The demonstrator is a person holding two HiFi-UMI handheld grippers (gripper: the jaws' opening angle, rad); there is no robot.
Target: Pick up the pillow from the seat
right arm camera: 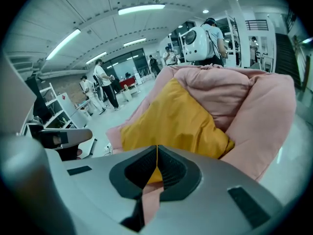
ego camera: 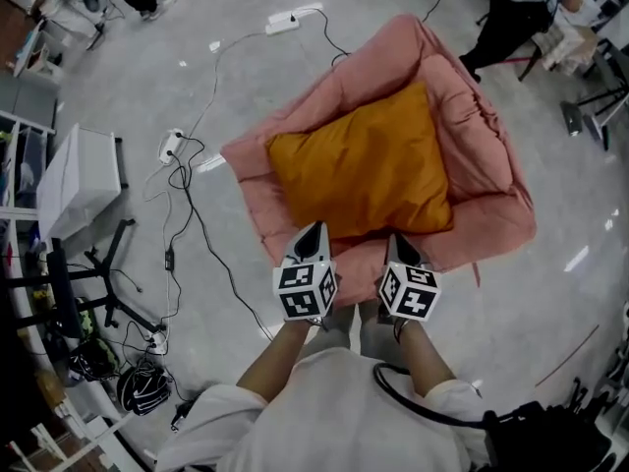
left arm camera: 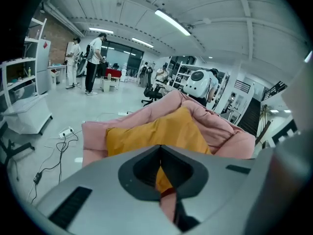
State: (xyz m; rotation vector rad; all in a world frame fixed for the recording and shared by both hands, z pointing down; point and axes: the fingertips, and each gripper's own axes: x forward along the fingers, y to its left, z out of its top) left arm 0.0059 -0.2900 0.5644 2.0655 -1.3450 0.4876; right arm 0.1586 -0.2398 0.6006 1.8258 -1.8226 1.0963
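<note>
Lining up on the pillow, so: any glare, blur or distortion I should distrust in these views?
Head view: evenly lit, sharp, glare streaks on the floor, edges bowed. Left gripper view: heavy fisheye, dark corners, orange pillow clear. Right gripper view: same, near jaws soft.

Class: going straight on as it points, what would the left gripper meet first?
Probably the orange pillow, at its near edge; the rim of the pink seat lies just below, depth unclear.
</note>
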